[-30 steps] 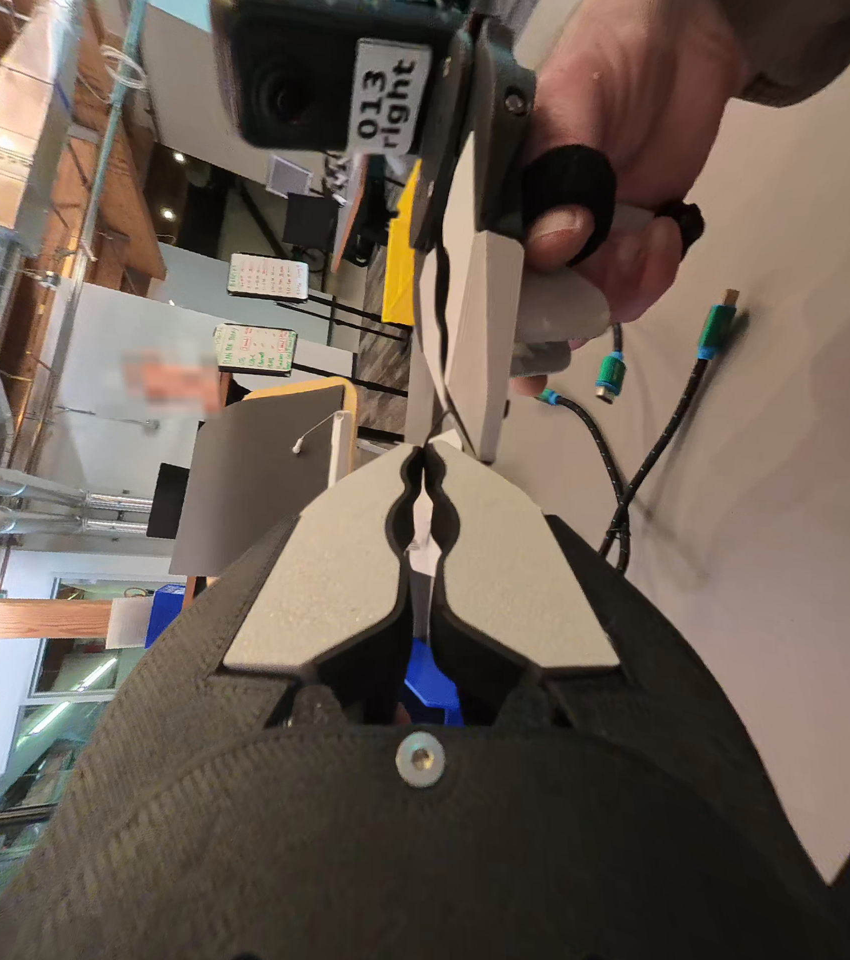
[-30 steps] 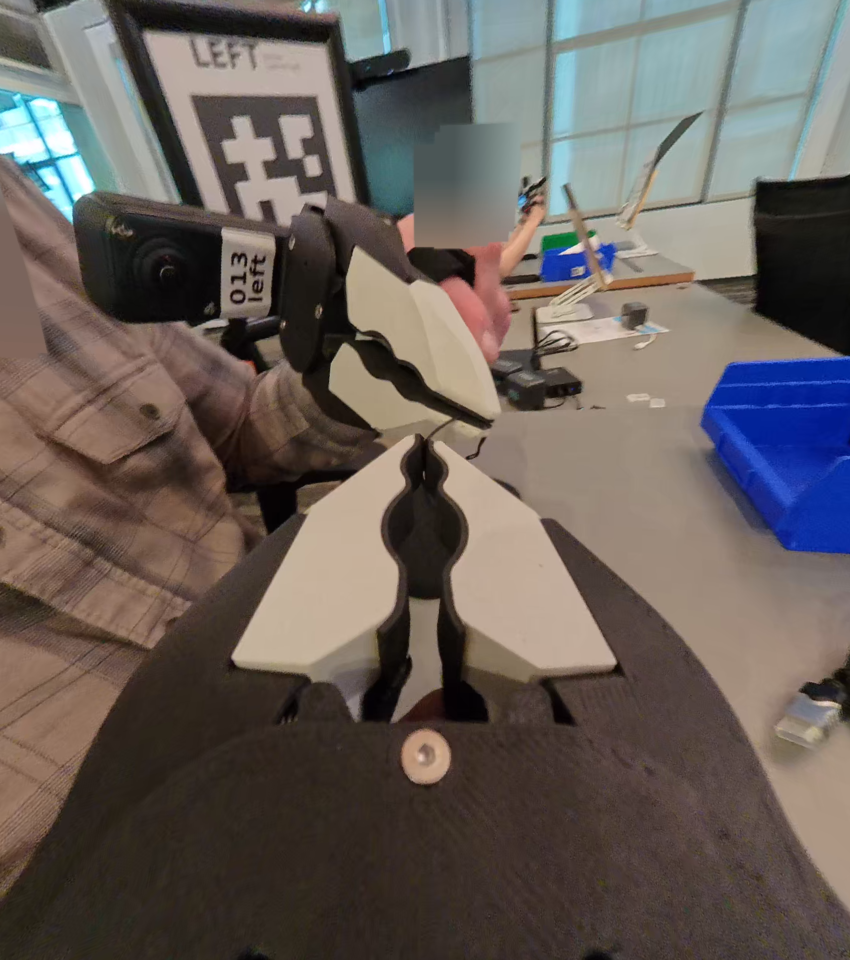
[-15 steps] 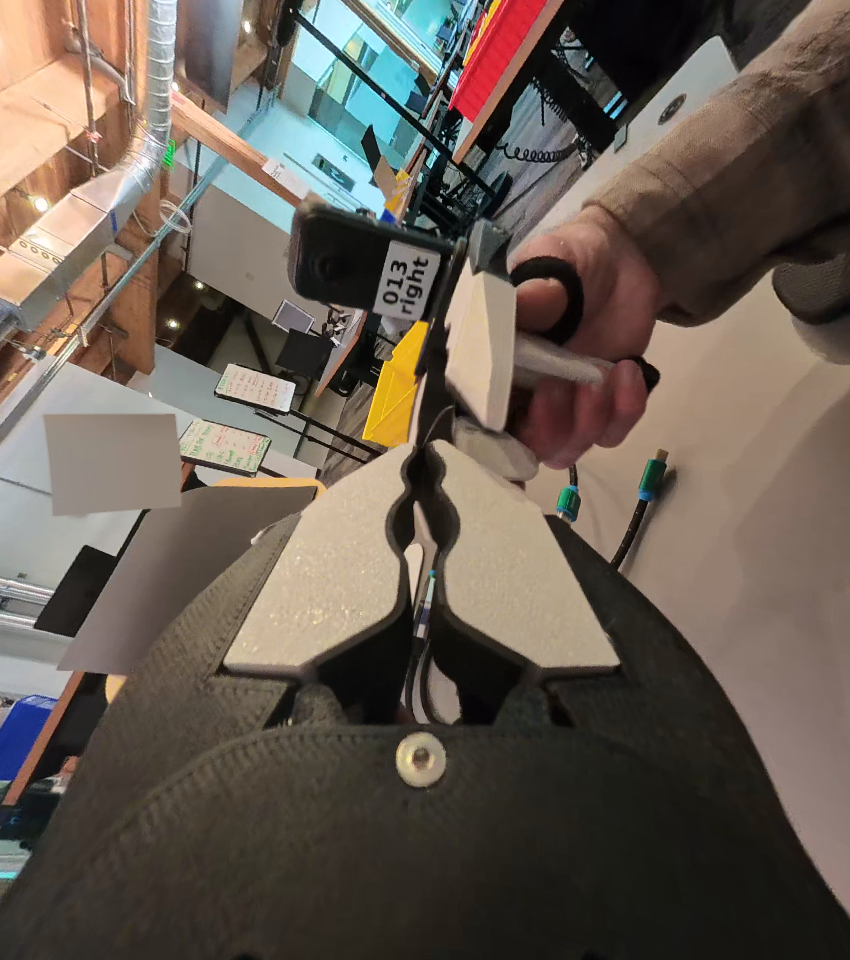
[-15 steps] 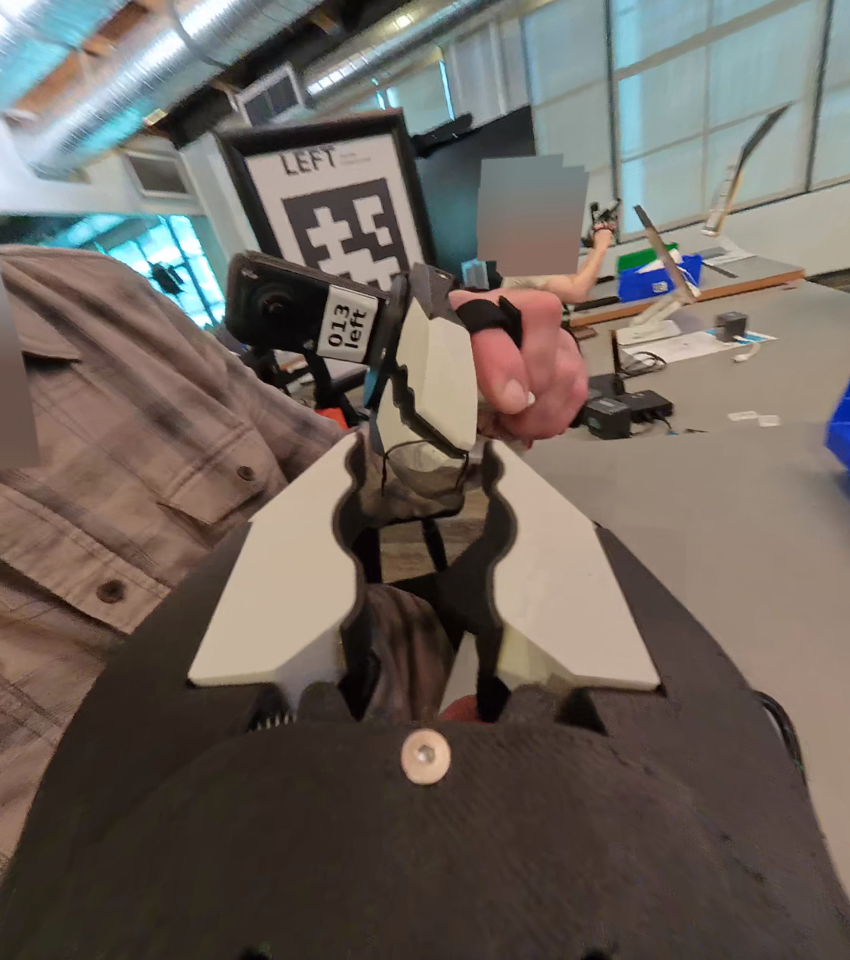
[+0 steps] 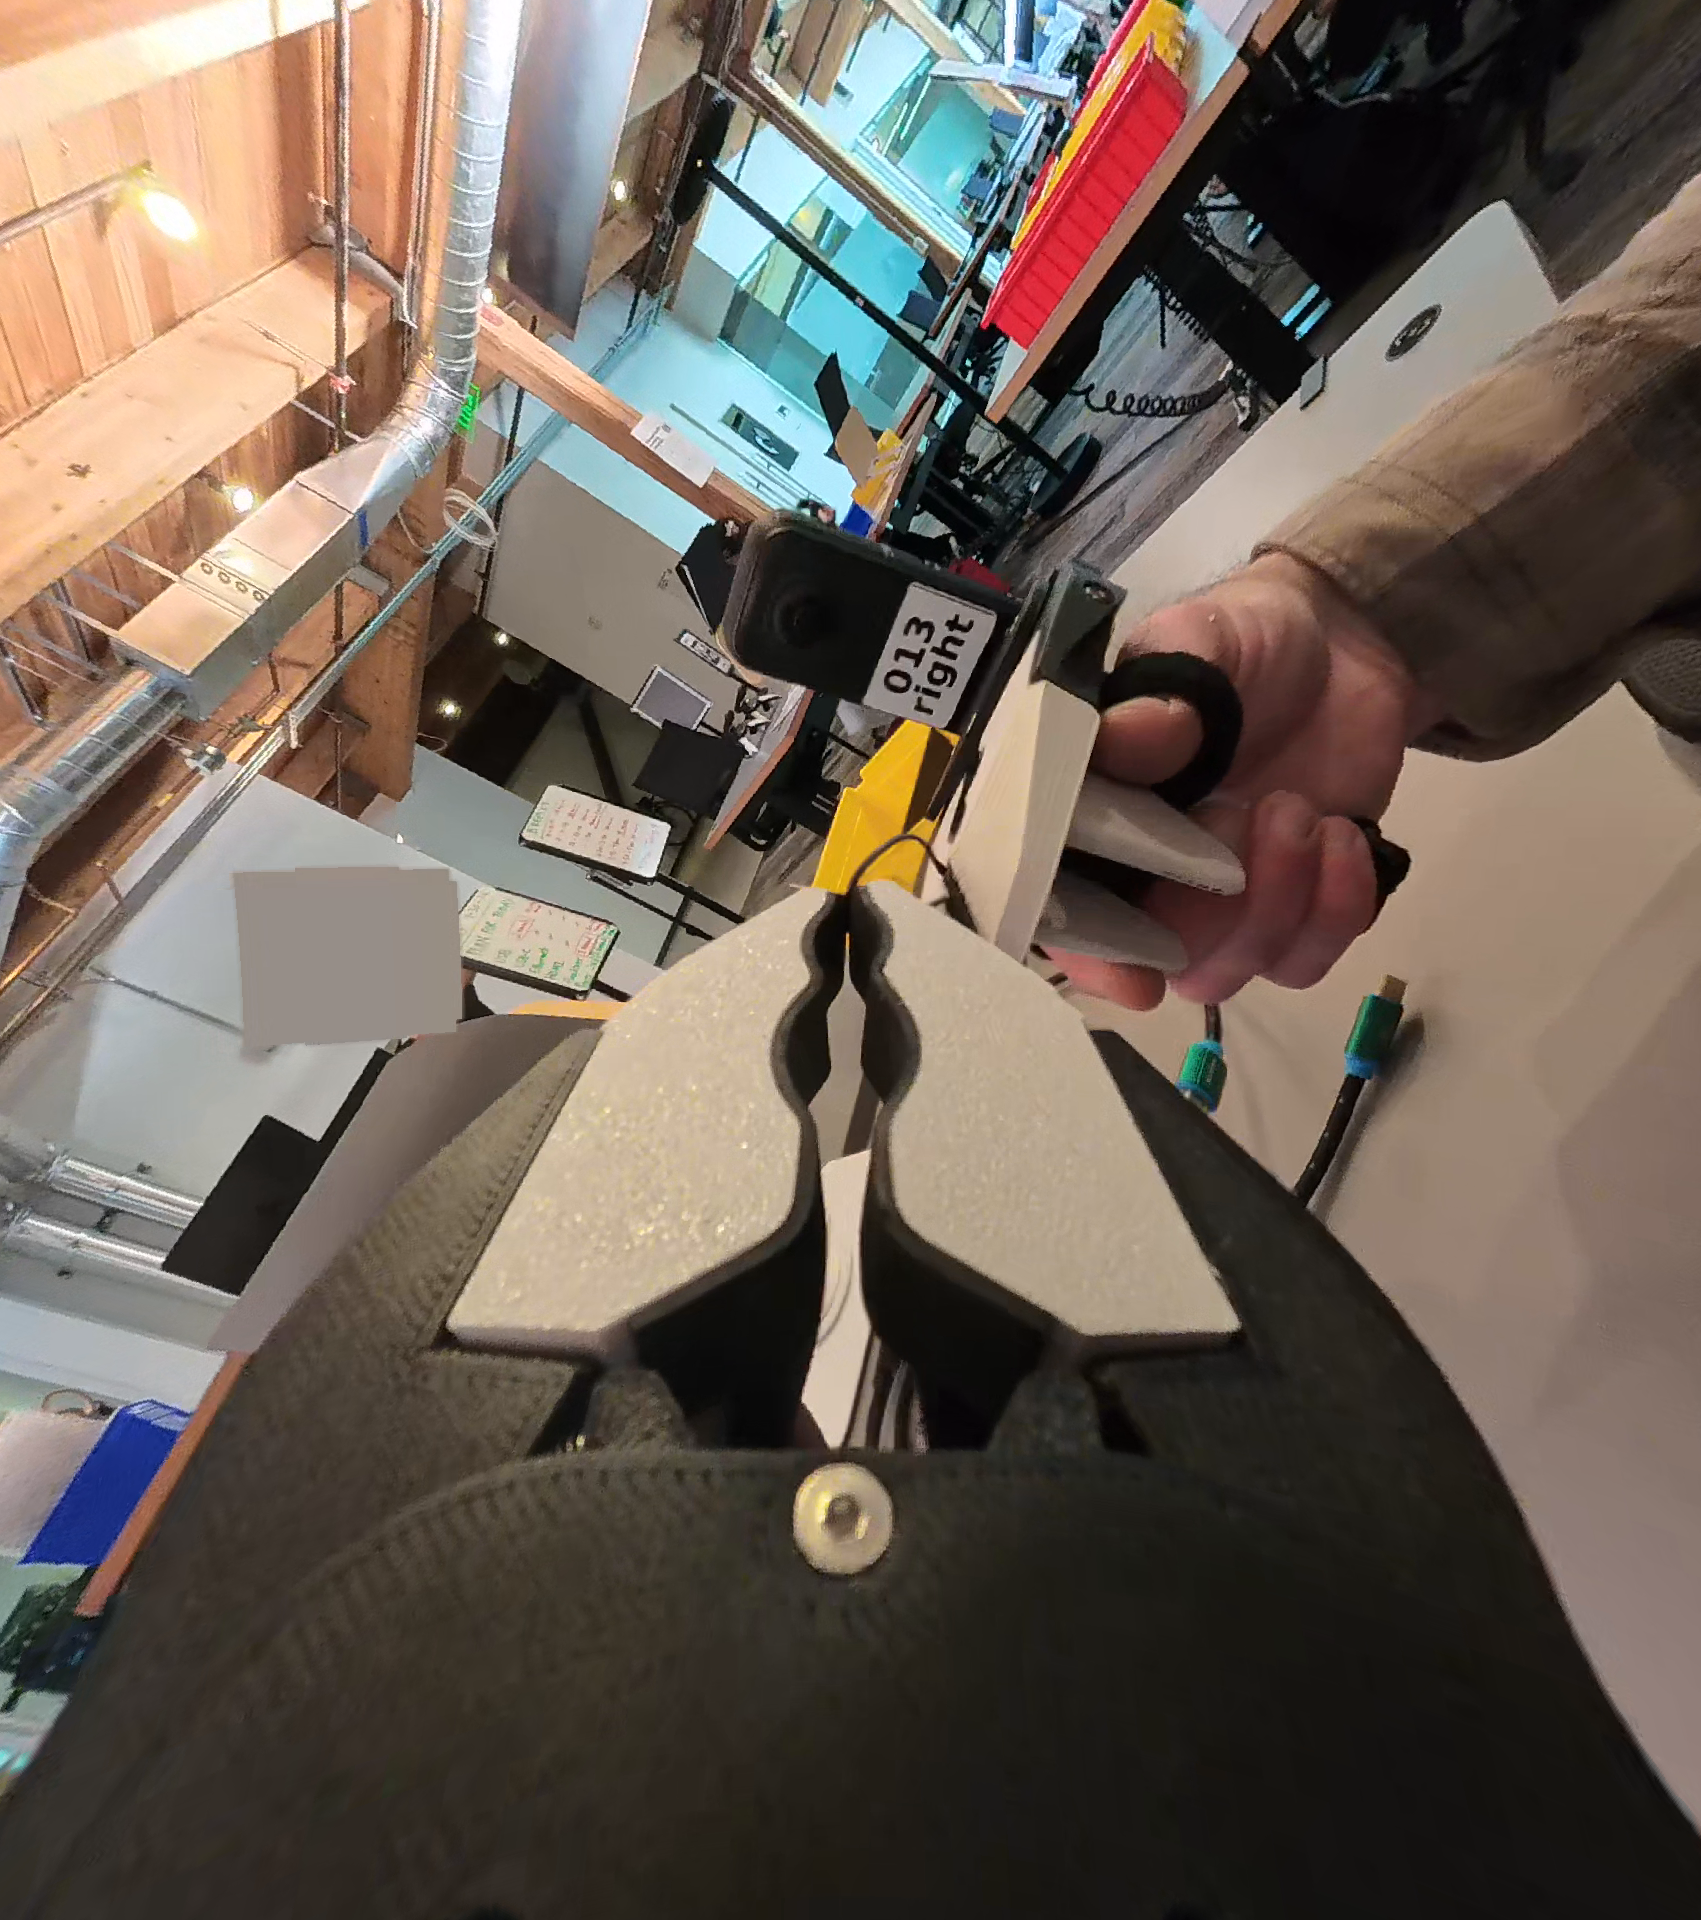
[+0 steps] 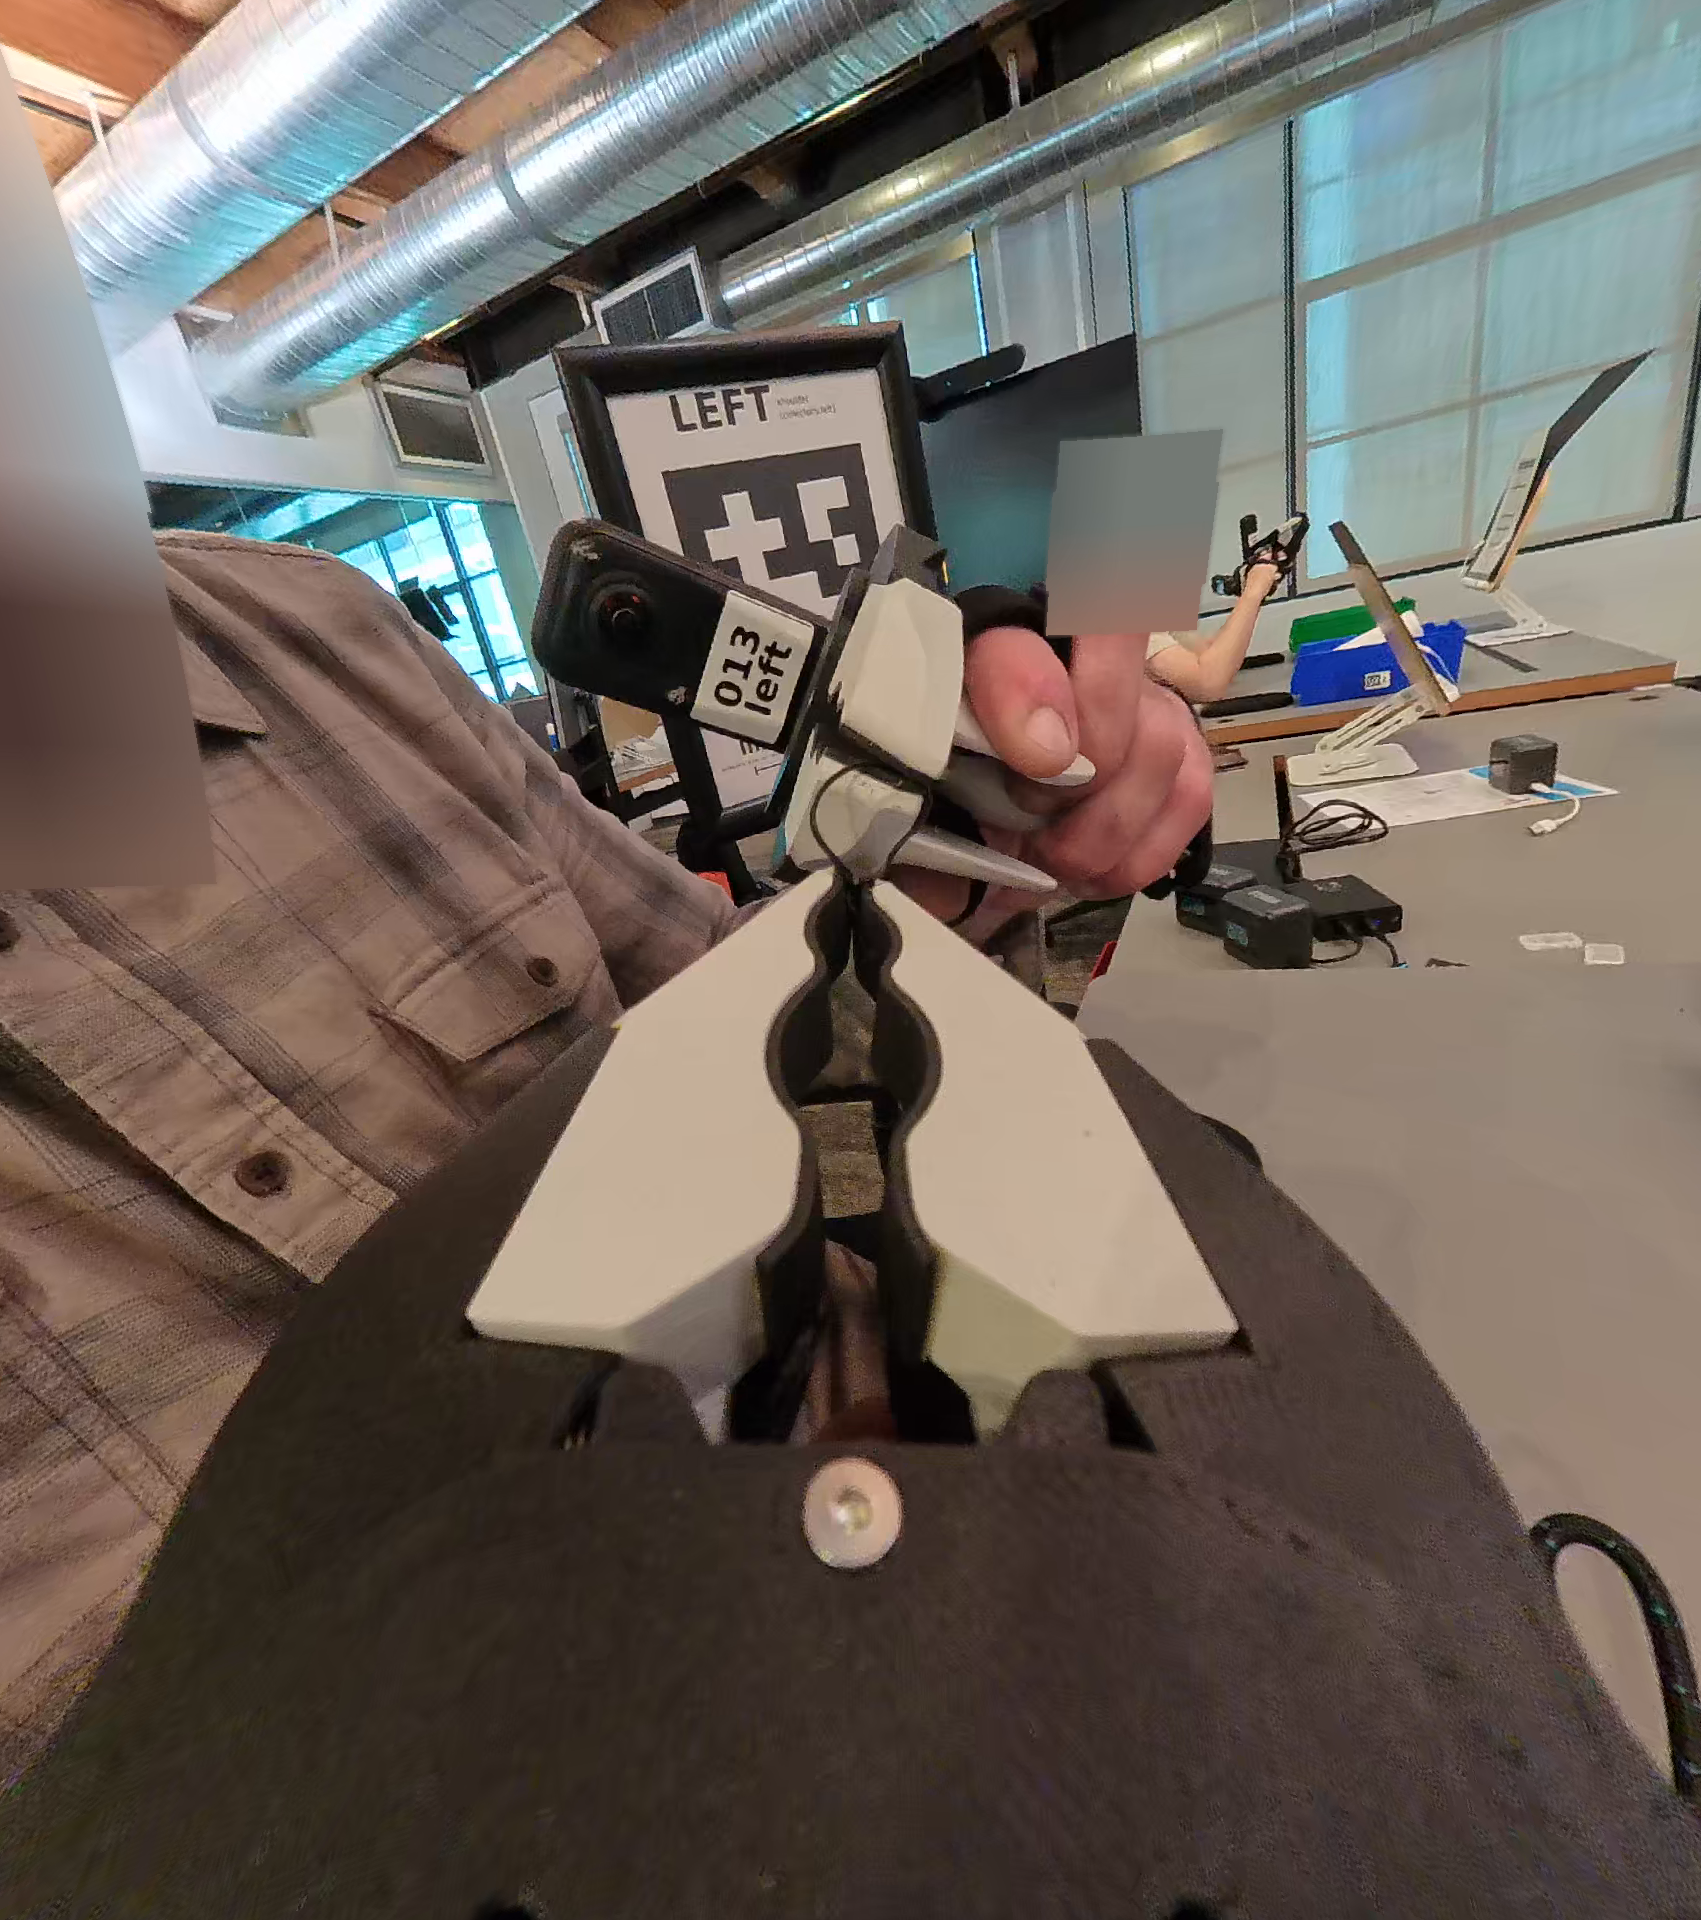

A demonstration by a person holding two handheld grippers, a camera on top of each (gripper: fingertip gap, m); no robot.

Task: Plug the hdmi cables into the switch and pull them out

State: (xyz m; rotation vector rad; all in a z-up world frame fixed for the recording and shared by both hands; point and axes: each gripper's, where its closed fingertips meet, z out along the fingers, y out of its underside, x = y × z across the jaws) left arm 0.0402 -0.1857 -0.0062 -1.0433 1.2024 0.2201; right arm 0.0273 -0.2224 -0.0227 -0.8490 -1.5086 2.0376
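Left wrist view: hdmi cables (image 5: 1357, 1081) beyond left gripper (image 5: 848, 906).

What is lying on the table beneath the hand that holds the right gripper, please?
Two braided cables with green plugs lie on the table below the hand. One plug runs up under the fingers, so its tip is hidden. No switch shows there.

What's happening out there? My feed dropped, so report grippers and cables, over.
Left hand-held gripper and right hand-held gripper shut, held up tip to tip. HDMI cables loose on table, ungripped. Switch not in view.
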